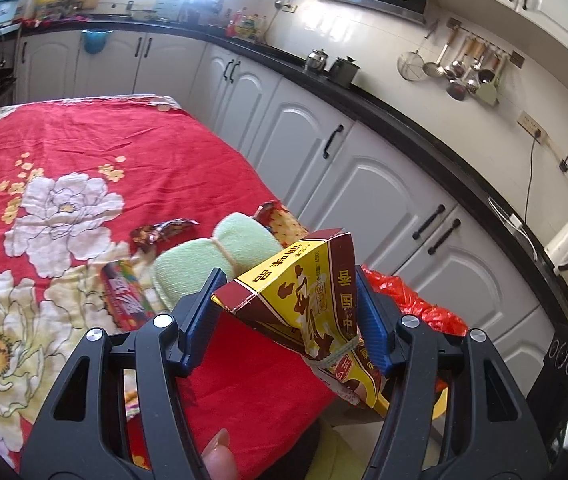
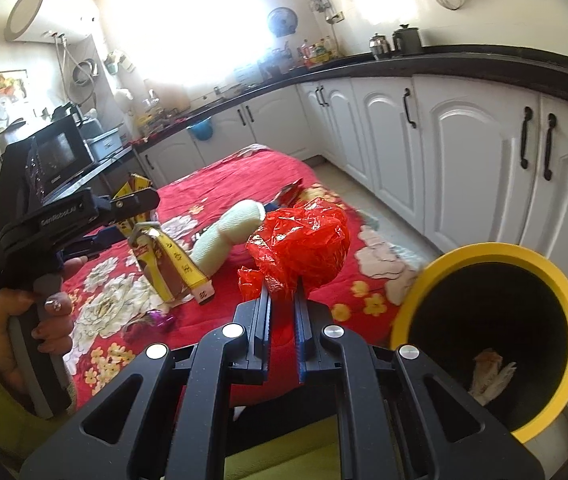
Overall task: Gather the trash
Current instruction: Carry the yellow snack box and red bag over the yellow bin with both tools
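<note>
Kitchen: white cabinets point(image 1: 368, 200) under a black countertop point(image 1: 436, 152); bright window at 12 o'clock. Table under red floral cloth point(image 1: 96, 148).

Left gripper point(image 1: 290, 312) pinches a crushed yellow-and-maroon carton point(image 1: 304, 284) between its blue pads, held above the cloth.

Right gripper point(image 2: 283, 300), jaws pressed nearly together, clamps a crumpled red plastic bag point(image 2: 300, 244).

Yellow-rimmed black bin point(image 2: 492, 336) at 4 o'clock in the right view, paper scrap inside.

Rolled pale-green towel point(image 1: 220, 252) and snack wrappers point(image 1: 164, 232) lie on the cloth.

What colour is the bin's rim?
Yellow rim, black inside; clearest in the right wrist view.
</note>
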Motion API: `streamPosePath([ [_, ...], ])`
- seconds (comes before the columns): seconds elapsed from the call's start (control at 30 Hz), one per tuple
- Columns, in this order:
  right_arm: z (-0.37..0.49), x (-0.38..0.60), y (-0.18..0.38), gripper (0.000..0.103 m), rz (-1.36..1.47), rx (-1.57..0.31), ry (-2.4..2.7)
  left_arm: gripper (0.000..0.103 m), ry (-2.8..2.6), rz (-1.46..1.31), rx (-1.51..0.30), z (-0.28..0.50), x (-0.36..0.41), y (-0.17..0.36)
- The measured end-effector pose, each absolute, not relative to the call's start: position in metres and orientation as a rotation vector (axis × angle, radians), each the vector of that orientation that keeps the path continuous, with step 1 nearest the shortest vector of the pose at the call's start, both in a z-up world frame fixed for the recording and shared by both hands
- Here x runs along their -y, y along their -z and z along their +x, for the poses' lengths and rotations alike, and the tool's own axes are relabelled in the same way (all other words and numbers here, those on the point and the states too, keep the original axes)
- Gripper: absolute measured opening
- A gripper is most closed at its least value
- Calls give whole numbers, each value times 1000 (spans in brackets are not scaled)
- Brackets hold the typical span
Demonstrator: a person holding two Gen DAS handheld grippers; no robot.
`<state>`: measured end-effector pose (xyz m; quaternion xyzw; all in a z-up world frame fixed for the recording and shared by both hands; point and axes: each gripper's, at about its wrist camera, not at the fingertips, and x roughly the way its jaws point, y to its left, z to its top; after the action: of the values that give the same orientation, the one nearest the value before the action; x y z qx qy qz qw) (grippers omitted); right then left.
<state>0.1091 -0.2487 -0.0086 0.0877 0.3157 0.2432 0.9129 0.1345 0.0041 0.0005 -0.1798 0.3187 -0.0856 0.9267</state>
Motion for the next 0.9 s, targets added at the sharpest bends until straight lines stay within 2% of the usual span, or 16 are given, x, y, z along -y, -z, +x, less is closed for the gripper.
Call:
streamPosePath([
  [0.9,102,322,8,9,252,-591,-325,54,281,-289,-645,141,71,-2],
])
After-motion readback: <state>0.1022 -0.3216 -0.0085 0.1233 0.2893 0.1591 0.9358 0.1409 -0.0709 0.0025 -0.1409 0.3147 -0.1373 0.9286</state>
